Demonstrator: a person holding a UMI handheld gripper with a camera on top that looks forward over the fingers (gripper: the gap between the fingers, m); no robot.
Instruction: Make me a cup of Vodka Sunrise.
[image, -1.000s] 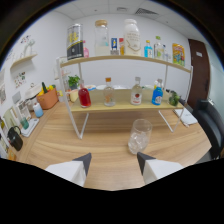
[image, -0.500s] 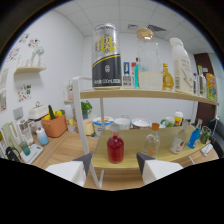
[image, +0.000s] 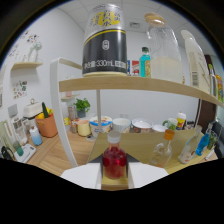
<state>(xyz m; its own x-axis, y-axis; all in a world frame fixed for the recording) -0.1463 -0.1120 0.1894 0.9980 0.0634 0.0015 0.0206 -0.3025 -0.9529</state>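
In the gripper view we see our gripper (image: 114, 176) reaching toward a two-level wooden shelf (image: 135, 84) on white legs. Its two white fingers (image: 82, 176) are spread apart, and a small round flask of red liquid (image: 114, 161) with a pale cap stands between them on the front edge of the lower shelf board. We cannot make out either finger pressing on the glass; the flask rests on the board on its own, so we read the claw as open around it.

To the right of the red flask, on the same lower board, stands a clear bottle with an orange cap (image: 164, 148), and further along toward the board's right end a clear bottle with a blue cap (image: 200, 145). Behind them, along the back edge, sits a row of cups and tubs (image: 121, 125), too small for us to tell their contents.

On the upper board, at its left end, stands a tall black and silver can (image: 104, 42) marked 330mL. Beside it to the right we see a bottle of turquoise liquid (image: 144, 62), then a large clear jar with a wooden lid (image: 164, 47) holding something pale.

Left of the shelf, a potted plant (image: 81, 107) and an orange basket (image: 47, 124) stand on the wooden counter (image: 52, 156) against the white wall.
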